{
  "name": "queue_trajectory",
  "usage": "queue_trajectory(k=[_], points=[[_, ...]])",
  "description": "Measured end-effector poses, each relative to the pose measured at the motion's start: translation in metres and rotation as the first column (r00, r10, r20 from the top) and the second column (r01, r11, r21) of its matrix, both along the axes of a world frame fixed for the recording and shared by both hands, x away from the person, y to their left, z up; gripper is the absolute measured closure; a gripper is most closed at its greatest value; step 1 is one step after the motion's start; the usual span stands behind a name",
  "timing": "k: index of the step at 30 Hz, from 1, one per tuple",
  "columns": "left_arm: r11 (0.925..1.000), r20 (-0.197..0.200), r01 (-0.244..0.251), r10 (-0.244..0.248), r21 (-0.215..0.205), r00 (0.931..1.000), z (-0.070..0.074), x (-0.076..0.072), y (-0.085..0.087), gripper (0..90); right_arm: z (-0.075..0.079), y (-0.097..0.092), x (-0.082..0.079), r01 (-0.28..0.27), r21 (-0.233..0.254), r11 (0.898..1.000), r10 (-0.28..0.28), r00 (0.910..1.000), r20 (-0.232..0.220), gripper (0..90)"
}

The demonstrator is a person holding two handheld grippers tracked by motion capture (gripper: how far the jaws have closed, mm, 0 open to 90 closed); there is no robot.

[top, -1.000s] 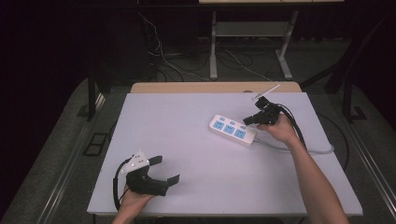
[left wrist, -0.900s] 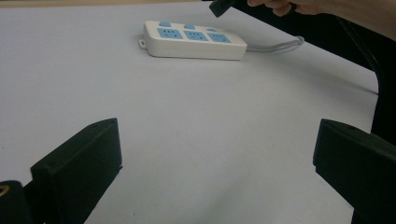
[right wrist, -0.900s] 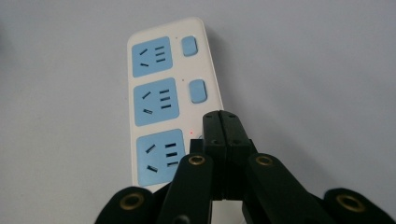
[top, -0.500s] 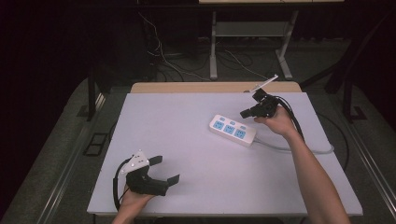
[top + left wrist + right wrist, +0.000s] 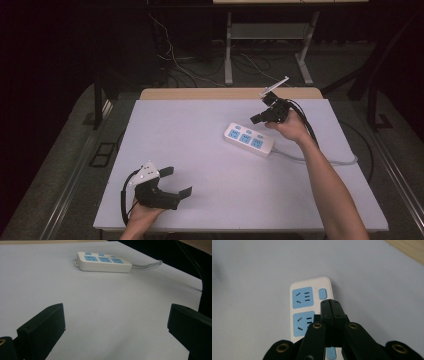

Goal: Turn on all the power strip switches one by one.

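At the left of the high view we see our left gripper (image 5: 172, 184) low over the near-left part of the worktop (image 5: 200, 150), a pale lilac sheet. Its jaws stand wide apart with nothing between them, and the hand that holds it comes in from the bottom edge. In the left gripper view the 2 black jaws frame a bare stretch of worktop, and the power strip (image 5: 103, 262) lies far ahead of them, well apart.

Moving right, the power strip (image 5: 249, 140) lies flat on the worktop right of centre, set at a slant, white with 3 blue sockets (each has a small blue button beside it). Its grey cable (image 5: 320, 160) runs off its near-right end toward the right edge of the worktop.

Farther right we find our right gripper (image 5: 256, 119) held above the worktop, just past the far end of the strip, jaws pointing left and down toward it. In the right gripper view the jaws are pressed together, tip to tip, with nothing caught between them. They hang over the strip's row of buttons (image 5: 322, 293); we cannot tell whether the tips touch the casing.
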State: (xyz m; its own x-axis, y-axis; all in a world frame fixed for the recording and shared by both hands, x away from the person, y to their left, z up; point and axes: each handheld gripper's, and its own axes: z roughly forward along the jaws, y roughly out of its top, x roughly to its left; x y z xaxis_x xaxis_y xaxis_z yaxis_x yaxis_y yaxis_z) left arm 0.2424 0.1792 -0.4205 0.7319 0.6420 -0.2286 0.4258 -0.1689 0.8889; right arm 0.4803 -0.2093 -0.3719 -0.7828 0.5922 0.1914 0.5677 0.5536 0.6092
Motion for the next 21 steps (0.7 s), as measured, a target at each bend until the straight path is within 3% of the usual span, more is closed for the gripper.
queue_trajectory(k=[11,21], points=[[1.0000,0.002,0.000,0.000,-0.003,1.0000,0.001,0.000,0.001,0.0,-0.016,0.007,0.006,-0.004,-0.025,1.000,0.004,0.9996,-0.028,90.0],[1.0000,0.003,-0.001,0.001,-0.003,1.0000,0.001,0.000,0.001,0.0,-0.026,0.011,0.008,0.001,-0.014,1.000,-0.001,0.9990,-0.045,90.0]])
